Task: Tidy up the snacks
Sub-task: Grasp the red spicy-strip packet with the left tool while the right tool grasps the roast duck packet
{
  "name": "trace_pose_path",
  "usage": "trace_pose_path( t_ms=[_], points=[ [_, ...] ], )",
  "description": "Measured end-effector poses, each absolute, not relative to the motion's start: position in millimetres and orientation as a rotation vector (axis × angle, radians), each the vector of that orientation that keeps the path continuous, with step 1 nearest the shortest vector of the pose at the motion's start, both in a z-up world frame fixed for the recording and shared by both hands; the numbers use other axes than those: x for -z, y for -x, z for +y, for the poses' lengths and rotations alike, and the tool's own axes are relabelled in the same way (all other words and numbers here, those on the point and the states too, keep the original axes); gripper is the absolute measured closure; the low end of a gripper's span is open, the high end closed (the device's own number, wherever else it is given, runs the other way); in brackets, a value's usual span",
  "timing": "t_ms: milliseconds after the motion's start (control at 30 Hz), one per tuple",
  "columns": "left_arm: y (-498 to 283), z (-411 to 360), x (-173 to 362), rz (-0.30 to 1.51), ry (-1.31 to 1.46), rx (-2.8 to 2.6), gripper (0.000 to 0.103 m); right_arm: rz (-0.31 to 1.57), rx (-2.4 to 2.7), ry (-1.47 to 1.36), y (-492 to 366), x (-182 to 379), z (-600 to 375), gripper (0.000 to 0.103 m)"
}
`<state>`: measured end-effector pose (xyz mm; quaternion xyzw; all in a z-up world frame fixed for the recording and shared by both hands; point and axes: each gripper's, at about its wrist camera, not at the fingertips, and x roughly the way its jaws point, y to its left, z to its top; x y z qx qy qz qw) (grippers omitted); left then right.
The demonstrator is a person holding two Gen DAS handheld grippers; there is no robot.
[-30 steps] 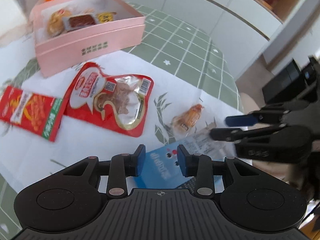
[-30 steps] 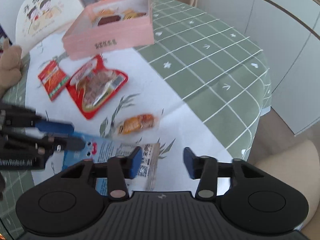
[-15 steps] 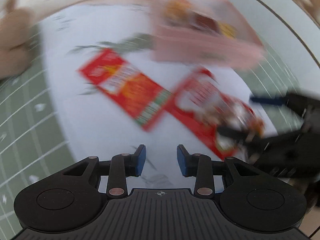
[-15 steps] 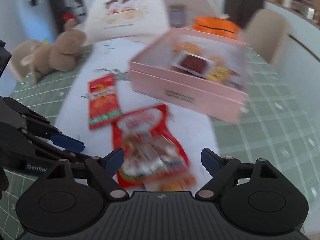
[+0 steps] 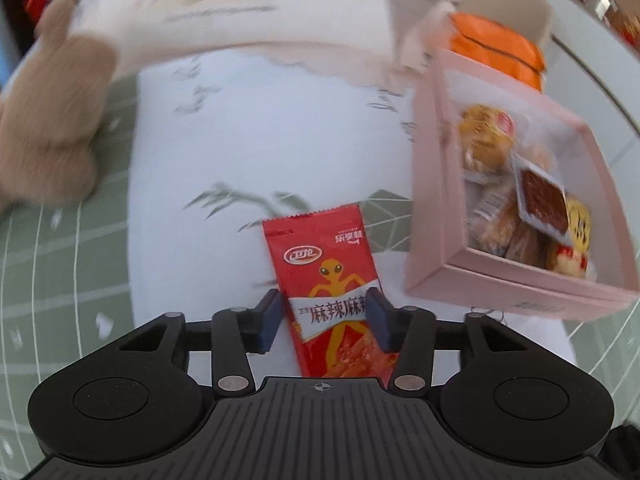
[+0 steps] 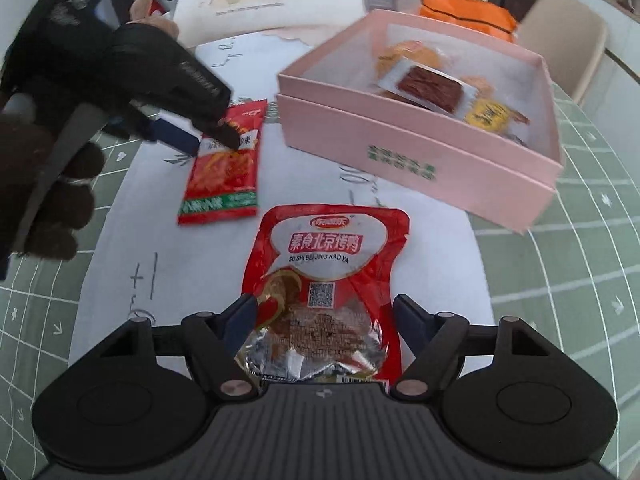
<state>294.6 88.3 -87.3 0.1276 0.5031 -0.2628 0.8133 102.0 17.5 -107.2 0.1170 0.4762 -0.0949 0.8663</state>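
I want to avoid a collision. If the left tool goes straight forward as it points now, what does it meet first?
Probably the small red snack packet, already lying between the open fingers of the left tool. Beyond it only white cloth shows; depth is unclear.

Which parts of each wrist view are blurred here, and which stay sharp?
Left wrist view: the red spicy-strip packet is sharp, the pink box and plush toy smeared. Right wrist view: the roast-duck pouch is crisp; edges bend from fisheye.

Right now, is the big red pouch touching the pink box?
Apart. The right wrist view shows white cloth between the pouch and the pink box.
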Motion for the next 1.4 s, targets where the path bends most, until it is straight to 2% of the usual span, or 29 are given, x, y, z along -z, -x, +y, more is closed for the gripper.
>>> trace_pose_path(
  t_ms=[467,567,767,967,1033,1267,1333,1400],
  points=[
    [-285,79,86,1.021,-0.357,0.63,0.048,0.996,0.301,-0.218,-95,113,39,0.007],
    [-280,80,86,0.974,-0.415,0.667,0.047,0.993,0.313,-0.223,-95,113,40,0.006],
    [-284,92,85,0.973,-0.441,0.638,0.035,0.993,0.315,-0.225,-95,113,39,0.005],
    [-297,106,86,1.114,-0.216,0.608,0.038,0.974,0.311,-0.219,-91,115,41,0.003],
    [-294,101,87,1.114,-0.236,0.608,0.038,0.968,0.307,-0.215,-90,116,42,0.002],
    [-281,76,94,1.031,-0.397,0.584,0.026,0.959,0.286,-0.202,-86,117,42,0.0],
    [-283,78,95,1.018,-0.392,0.593,0.027,0.96,0.279,-0.199,-85,117,42,0.0],
    [-282,82,93,1.017,-0.405,0.613,0.039,0.961,0.269,-0.194,-84,116,42,0.0]
  ],
)
